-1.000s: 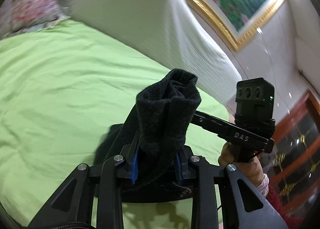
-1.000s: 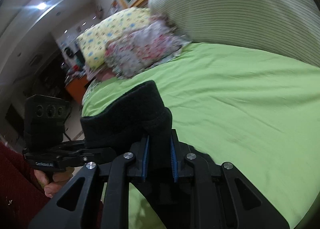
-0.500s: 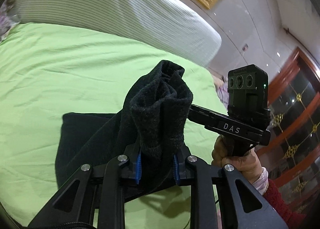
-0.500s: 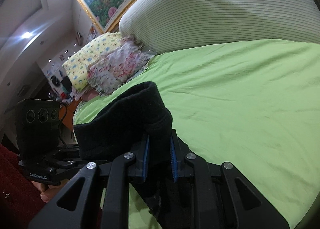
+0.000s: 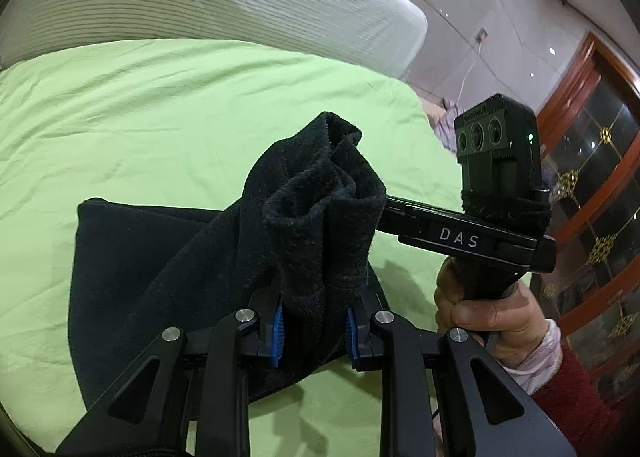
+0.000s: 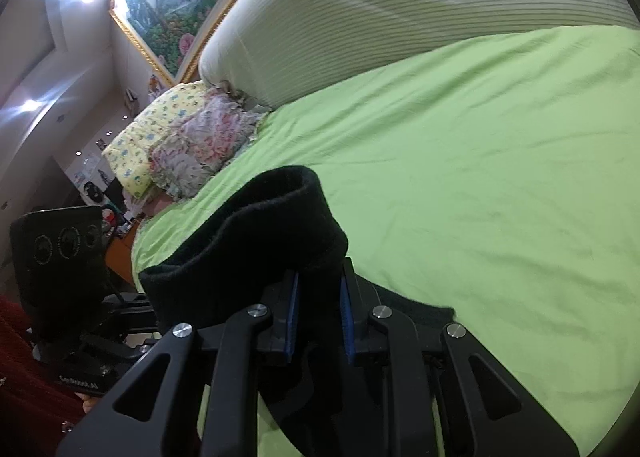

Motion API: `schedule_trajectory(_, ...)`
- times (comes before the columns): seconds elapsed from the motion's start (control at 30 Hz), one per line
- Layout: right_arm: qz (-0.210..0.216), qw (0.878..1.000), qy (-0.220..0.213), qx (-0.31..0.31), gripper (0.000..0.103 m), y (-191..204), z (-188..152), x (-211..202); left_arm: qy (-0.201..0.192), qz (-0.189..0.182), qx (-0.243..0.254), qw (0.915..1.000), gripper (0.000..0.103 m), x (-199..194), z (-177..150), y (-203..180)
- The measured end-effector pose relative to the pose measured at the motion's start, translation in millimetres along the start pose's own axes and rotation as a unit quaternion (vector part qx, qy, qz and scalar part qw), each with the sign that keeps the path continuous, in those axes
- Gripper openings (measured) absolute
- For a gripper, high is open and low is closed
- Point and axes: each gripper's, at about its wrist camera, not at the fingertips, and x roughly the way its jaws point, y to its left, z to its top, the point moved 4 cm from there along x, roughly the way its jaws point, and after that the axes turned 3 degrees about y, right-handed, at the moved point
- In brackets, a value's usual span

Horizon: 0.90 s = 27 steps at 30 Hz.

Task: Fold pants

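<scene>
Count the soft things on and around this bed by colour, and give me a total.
Black: 1, the pants
Green: 1, the bed sheet
White striped: 1, the bolster
Yellow patterned: 1, a pillow
Pink floral: 1, a pillow
Total: 5

Left gripper (image 5: 314,327) clamped on black cloth, angled down; right gripper (image 6: 318,315) likewise.

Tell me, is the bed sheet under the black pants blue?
No, the sheet spread under the black pants is light green, as the left wrist view plainly shows.
</scene>
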Motion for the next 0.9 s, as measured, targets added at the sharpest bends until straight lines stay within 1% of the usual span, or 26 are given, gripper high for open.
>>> schedule_trajectory(0.2, -0.031, 0.999, 0.004, 0.007, 0.02, -8.3, -10.9, -2.6, 0.011, 0.011, 0.022, 0.9996, 0.023, 20.5, 2.6, -9.5)
schedule_trajectory(0.3, -0.05, 0.999, 0.002, 0.01, 0.02, -11.5, -14.3, -4.3, 0.014, 0.013, 0.027, 0.9994, 0.023, 22.7, 5.5, -9.0)
schedule_trajectory(0.4, -0.068, 0.998, 0.006, 0.014, 0.019, -15.9, -18.0, -4.9, 0.018, 0.01, 0.026, 0.9994, 0.026, 26.1, 3.4, -8.3)
schedule_trajectory(0.5, -0.099, 0.995, 0.002, 0.019, 0.02, -18.8, -19.6, -7.7, 0.018, 0.01, 0.028, 0.9994, 0.03, 28.3, 3.3, -10.2)
schedule_trajectory(0.6, -0.12, 0.992, -0.01, 0.035, 0.02, -25.9, -19.9, -15.4, 0.025, 0.004, 0.031, 0.9992, 0.041, 25.9, -0.5, -12.2)
schedule_trajectory(0.67, -0.139, 0.989, -0.016, 0.047, 0.021, -30.7, -19.6, -19.5, 0.032, -0.009, 0.032, 0.999, 0.057, 24.7, -1.3, -13.9)
schedule_trajectory(0.73, -0.166, 0.984, -0.02, 0.059, 0.025, -36.3, -20.5, -24.3, 0.034, -0.021, 0.026, 0.9989, 0.062, 19.3, -2.4, -14.0)
schedule_trajectory(0.77, -0.176, 0.982, -0.021, 0.064, 0.035, -38.9, -21.7, -26.5, 0.037, -0.025, 0.026, 0.9987, 0.065, 16.7, -2.9, -13.2)
schedule_trajectory(0.8, -0.184, 0.98, -0.023, 0.073, 0.047, -42.1, -22.9, -29.2, 0.04, -0.026, 0.026, 0.9985, 0.066, 15.1, -4.2, -10.4)
schedule_trajectory(0.87, -0.19, 0.977, -0.031, 0.091, 0.058, -46.6, -25.0, -35.7, 0.043, -0.028, 0.027, 0.9983, 0.067, 7.6, -5.5, -6.0)
schedule_trajectory(0.9, -0.189, 0.976, -0.038, 0.101, 0.058, -48.7, -26.1, -40.1, 0.038, -0.025, 0.028, 0.9986, 0.067, -0.1, -3.6, -1.7)
